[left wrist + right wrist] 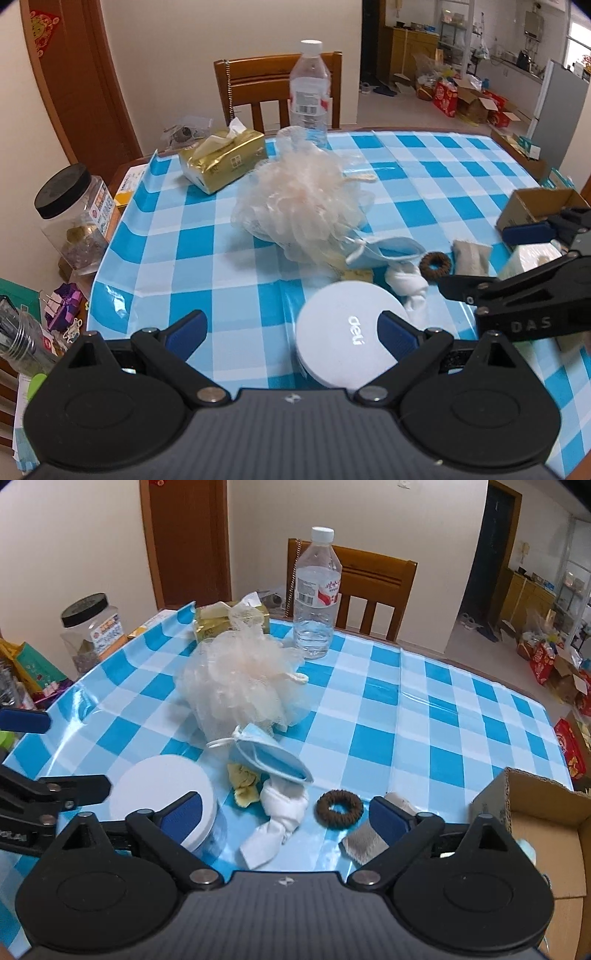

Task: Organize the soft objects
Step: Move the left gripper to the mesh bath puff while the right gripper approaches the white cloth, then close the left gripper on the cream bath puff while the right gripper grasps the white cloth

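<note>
Both grippers, left gripper [291, 332] and right gripper [286, 814], show wide, empty jaws; cardboard box [532, 812] is cut off.

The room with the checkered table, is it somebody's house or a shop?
Most likely somebody's home, a dining area. A wooden chair stands at a table under a blue checkered cloth, with a tissue pack on it, and a kitchen-like room shows through the doorway.
</note>
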A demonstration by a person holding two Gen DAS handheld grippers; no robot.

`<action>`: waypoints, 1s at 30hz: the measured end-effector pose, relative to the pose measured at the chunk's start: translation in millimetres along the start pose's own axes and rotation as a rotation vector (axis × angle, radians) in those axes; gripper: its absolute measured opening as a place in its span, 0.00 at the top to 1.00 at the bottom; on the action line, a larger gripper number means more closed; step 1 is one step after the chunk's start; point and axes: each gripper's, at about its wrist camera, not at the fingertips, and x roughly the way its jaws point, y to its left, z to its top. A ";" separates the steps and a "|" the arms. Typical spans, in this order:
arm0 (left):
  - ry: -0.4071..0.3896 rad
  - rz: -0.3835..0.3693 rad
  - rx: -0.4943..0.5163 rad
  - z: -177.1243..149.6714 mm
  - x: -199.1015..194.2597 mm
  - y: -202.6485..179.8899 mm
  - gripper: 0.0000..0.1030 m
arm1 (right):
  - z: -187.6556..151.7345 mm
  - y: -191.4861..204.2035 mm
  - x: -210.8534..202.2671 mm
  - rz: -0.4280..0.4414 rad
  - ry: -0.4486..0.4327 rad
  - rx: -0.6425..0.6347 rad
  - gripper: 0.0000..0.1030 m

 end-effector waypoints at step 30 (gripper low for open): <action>0.035 -0.085 -0.028 87.4 84.1 13.1 0.03 | -4.2 -13.6 106.2 0.031 0.147 0.139 0.42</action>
